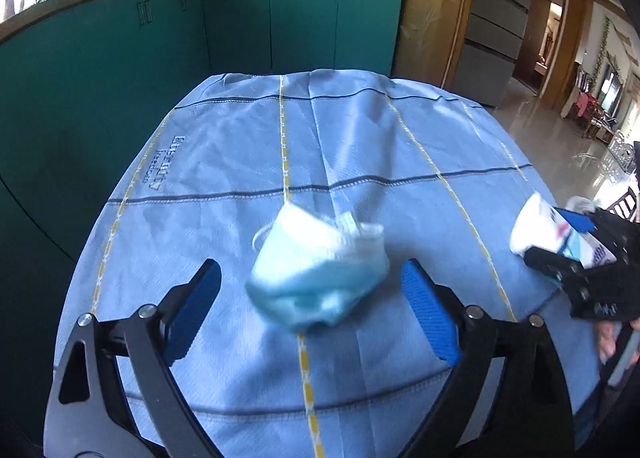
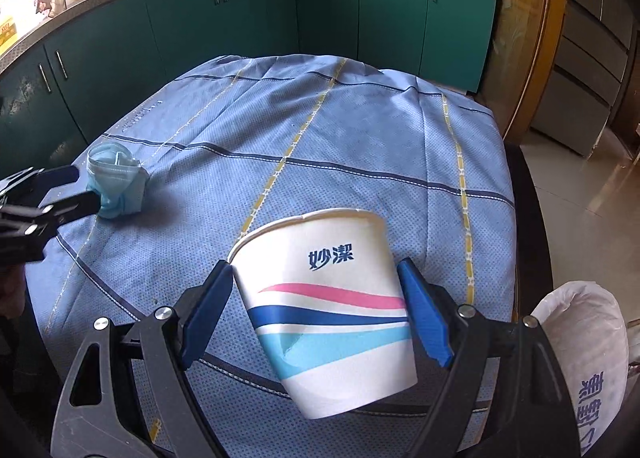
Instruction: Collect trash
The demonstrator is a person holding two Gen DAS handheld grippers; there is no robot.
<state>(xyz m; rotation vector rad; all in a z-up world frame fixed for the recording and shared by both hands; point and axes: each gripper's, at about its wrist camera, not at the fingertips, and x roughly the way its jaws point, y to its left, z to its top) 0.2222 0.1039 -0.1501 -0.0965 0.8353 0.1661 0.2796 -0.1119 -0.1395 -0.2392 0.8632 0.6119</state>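
Observation:
A crumpled light-blue face mask lies on the blue checked tablecloth, between the open fingers of my left gripper; the fingers do not touch it. The mask also shows in the right wrist view, with my left gripper around it. My right gripper is shut on a white paper cup with pink and blue stripes, held tilted above the cloth. The cup and my right gripper also show at the right edge of the left wrist view.
A white plastic bag with blue print sits at the table's right front corner. Green kitchen cabinets curve behind the table, with pots and a dish rack on the counter. A tiled floor lies to the right.

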